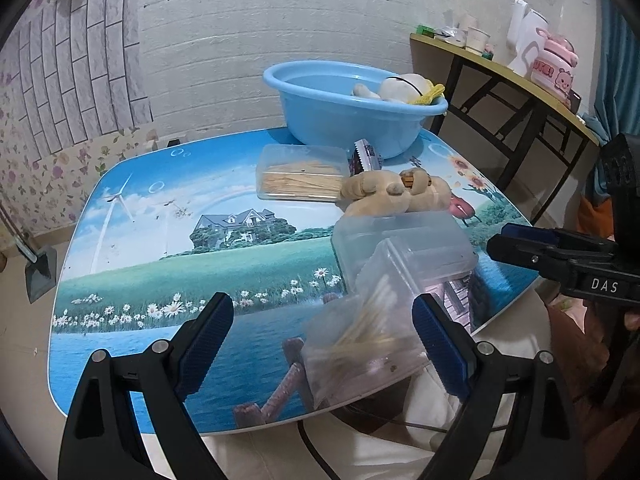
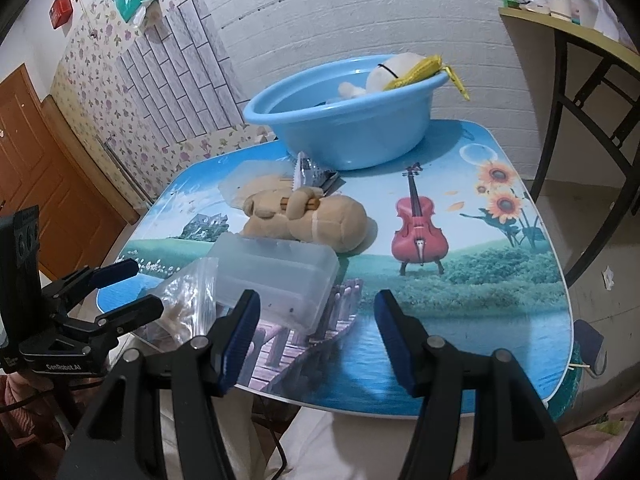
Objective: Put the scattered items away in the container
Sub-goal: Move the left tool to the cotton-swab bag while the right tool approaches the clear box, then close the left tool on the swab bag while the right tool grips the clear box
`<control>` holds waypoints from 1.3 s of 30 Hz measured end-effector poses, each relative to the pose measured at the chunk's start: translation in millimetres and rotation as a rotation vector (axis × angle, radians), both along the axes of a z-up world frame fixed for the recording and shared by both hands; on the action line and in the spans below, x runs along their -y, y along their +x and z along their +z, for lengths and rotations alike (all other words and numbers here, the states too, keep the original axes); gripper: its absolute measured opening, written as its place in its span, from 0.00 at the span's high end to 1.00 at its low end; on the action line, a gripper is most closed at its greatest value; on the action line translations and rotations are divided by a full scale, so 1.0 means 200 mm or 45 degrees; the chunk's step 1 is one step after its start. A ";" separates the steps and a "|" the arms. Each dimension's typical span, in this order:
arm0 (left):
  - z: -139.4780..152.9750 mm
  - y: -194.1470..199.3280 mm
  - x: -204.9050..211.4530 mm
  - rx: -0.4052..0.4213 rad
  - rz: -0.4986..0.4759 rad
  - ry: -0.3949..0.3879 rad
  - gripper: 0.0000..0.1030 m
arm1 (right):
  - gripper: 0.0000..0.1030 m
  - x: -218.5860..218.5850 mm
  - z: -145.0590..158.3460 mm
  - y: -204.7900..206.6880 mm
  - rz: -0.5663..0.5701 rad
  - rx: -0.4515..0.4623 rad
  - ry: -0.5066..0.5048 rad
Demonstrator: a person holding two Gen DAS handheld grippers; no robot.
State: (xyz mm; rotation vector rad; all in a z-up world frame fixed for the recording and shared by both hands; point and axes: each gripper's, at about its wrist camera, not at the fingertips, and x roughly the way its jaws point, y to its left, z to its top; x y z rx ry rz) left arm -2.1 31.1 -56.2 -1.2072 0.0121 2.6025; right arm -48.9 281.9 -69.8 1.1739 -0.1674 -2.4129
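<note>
Lower left in the left wrist view, the left gripper (image 1: 323, 342) hangs with fingers spread apart, a bag (image 1: 360, 344) of cotton swabs lying between them on the bench (image 1: 168, 256), untouched. Mid-frame sit a clear box (image 1: 404, 246), a tan plush (image 1: 396, 194) and a swab tray (image 1: 300, 176). Above them stands the basin (image 1: 348, 120), holding a white plush (image 1: 404, 86). At right, the right gripper (image 2: 316, 338) is also spread wide, holding nothing.
</note>
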 end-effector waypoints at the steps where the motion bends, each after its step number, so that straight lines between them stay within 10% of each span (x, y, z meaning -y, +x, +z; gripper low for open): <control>1: 0.00 0.00 0.00 0.001 -0.003 0.002 0.12 | 0.43 0.00 0.00 0.01 0.002 0.000 0.000; 21: -0.17 -0.02 -0.11 0.126 -0.110 0.037 0.12 | 0.43 0.05 -0.11 -0.02 0.047 0.086 0.024; 28: -0.14 -0.02 -0.05 0.094 -0.109 0.075 0.50 | 0.43 0.10 -0.13 -0.04 0.076 0.094 0.045; 39: -0.12 -0.11 0.18 0.078 0.083 0.038 0.52 | 0.42 0.20 -0.13 -0.07 0.142 0.064 0.081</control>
